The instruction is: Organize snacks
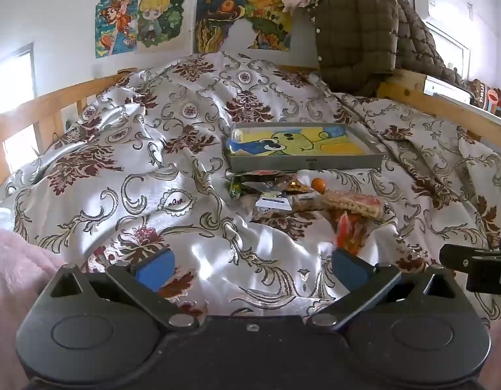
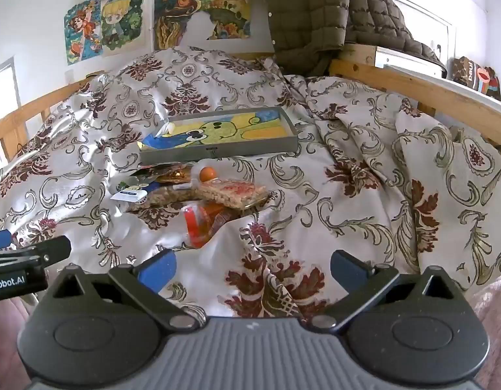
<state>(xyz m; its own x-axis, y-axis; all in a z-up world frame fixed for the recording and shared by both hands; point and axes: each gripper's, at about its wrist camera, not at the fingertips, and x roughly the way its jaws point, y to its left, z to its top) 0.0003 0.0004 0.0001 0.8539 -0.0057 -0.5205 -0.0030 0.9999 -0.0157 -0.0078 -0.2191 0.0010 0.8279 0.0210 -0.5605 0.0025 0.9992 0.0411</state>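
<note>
Snacks (image 2: 201, 195) lie beyond both grippers' wide-open, empty jaws.

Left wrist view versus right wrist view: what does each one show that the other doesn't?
Only the left wrist view: the right gripper's black finger entering at the right edge, and a green snack wrapper left of the pile.

Only the right wrist view: the left gripper's blue-padded finger at the left edge.

Both: the shallow grey tray with a cartoon lining, the small orange ball, the clear-wrapped crispy rice bar, and each view's own open, empty fingers.
</note>
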